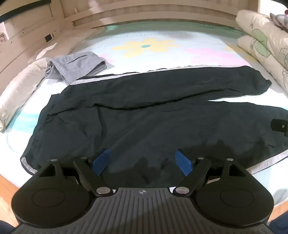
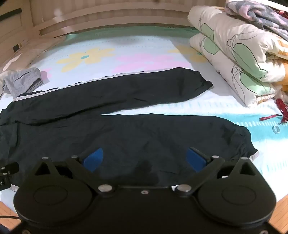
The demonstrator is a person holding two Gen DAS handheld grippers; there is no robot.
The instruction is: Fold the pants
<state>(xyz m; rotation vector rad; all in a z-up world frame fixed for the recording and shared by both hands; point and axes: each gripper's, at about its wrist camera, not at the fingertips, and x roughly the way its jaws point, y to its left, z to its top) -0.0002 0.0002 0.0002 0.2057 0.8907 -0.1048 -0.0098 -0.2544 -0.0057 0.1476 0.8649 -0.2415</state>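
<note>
Dark pants (image 1: 144,115) with a white side stripe lie spread flat on the bed, waist to the left, both legs running right; they also show in the right wrist view (image 2: 126,126). My left gripper (image 1: 143,159) is open with blue pads, above the near edge of the pants by the waist and thigh. My right gripper (image 2: 144,158) is open and empty above the near leg, close to its cuff (image 2: 246,144). The right gripper's edge shows in the left wrist view (image 1: 279,125).
A folded grey garment (image 1: 75,66) lies at the back left beside a pillow (image 1: 19,93). A folded floral quilt (image 2: 239,48) is stacked at the right. A red ribbon (image 2: 280,109) and a small ring (image 2: 276,129) lie on the flowered sheet (image 2: 136,54). A wooden headboard (image 1: 144,16) stands behind.
</note>
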